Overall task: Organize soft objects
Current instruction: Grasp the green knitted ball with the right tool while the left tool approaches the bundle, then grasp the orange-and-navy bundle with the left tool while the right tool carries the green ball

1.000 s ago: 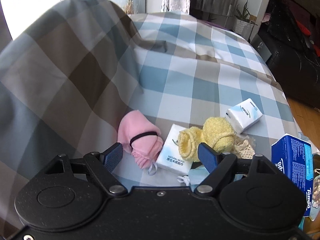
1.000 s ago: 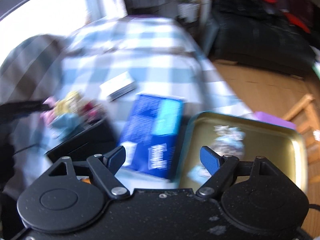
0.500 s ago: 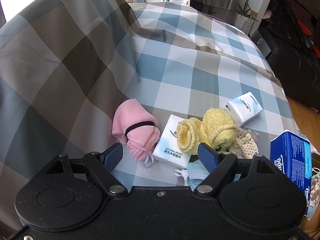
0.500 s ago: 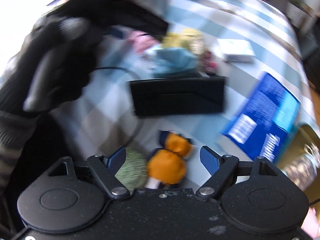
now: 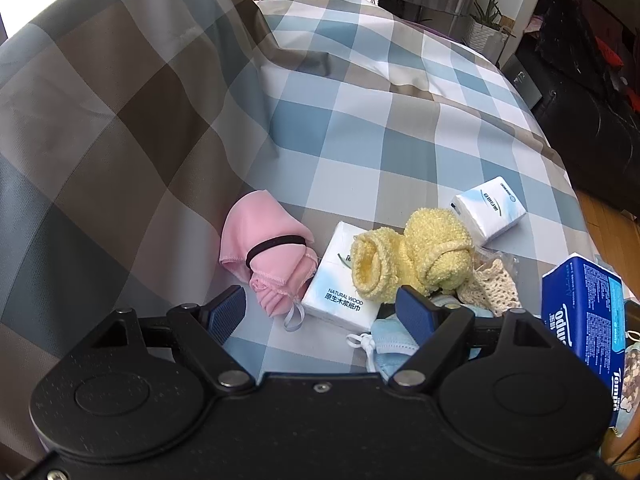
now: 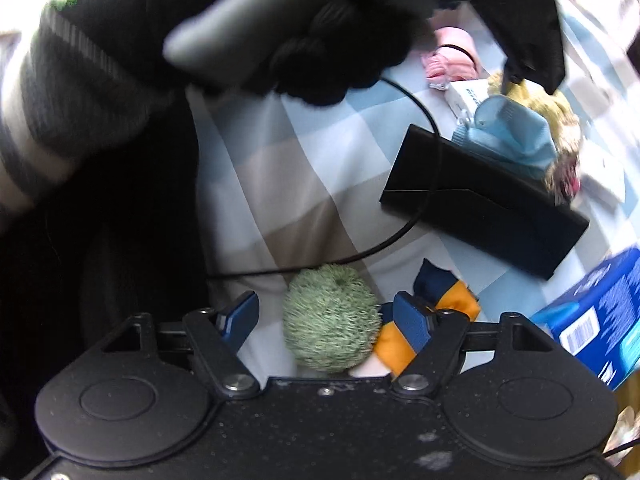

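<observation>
A: Swinging over from the blue tissue carton and the gold tray it faced a moment ago, the right gripper now points down at the checked bedspread; its jaws are closing, with a fuzzy green ball between them, and neither pad presses on it yet

B: And beside the ball?

A: An orange and navy soft toy touches it, partly behind the right-hand finger; a thin black cable curves just above; further out lies a black wallet-like case, then a light blue face mask; a gloved hand holding the other tool fills the top of that view

B: The left gripper?

A: Hardly shifted; the left gripper hovers with its jaws moderately apart and nothing clamped; beyond its tips sit a pink cloth bundle bound by a black hair tie, a white tissue pack and a pair of yellow fuzzy socks resting partly on it; the mask pokes out by the right-hand finger; a cream crochet piece and a second tissue pack lie further off; the blue tissue carton stands at the edge
</observation>
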The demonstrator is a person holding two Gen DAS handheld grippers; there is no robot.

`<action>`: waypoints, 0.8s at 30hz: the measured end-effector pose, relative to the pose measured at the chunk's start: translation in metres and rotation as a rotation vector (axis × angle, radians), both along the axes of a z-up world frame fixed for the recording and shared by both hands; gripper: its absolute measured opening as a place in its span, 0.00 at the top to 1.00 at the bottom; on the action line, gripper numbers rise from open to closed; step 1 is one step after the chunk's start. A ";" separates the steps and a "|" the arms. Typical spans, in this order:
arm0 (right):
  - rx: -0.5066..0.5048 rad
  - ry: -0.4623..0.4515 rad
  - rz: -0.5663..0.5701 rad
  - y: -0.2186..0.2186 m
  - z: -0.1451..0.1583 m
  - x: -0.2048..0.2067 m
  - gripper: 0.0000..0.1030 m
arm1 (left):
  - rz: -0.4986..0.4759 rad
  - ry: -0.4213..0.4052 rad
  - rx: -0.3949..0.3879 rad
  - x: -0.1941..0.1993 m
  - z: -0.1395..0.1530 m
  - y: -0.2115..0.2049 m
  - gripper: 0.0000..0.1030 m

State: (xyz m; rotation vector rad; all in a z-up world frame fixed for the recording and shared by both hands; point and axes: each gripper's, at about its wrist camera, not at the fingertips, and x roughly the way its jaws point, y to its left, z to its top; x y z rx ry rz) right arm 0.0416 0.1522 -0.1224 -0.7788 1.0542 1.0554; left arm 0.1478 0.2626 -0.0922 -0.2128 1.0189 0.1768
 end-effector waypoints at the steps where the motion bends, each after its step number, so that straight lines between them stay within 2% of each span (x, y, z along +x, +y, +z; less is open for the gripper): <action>1: -0.012 -0.040 0.033 0.000 -0.005 -0.006 0.29 | 0.000 0.000 -0.002 0.000 0.000 0.000 0.24; 3: -0.029 -0.073 0.082 0.000 -0.011 -0.015 0.31 | 0.000 0.002 -0.006 0.000 -0.002 0.000 0.24; 6: -0.024 -0.056 0.113 0.000 -0.014 -0.018 0.46 | -0.002 0.007 -0.013 0.001 -0.003 0.000 0.24; 11: 0.035 -0.054 0.074 -0.007 0.000 -0.011 0.50 | -0.002 0.006 -0.016 0.001 -0.004 0.000 0.24; 17: 0.199 -0.058 -0.154 -0.042 0.042 0.023 0.49 | 0.001 0.006 -0.015 0.001 -0.005 0.001 0.24; 24: 0.287 -0.080 -0.498 -0.088 0.053 0.070 0.49 | -0.012 0.011 0.009 0.000 -0.007 -0.005 0.24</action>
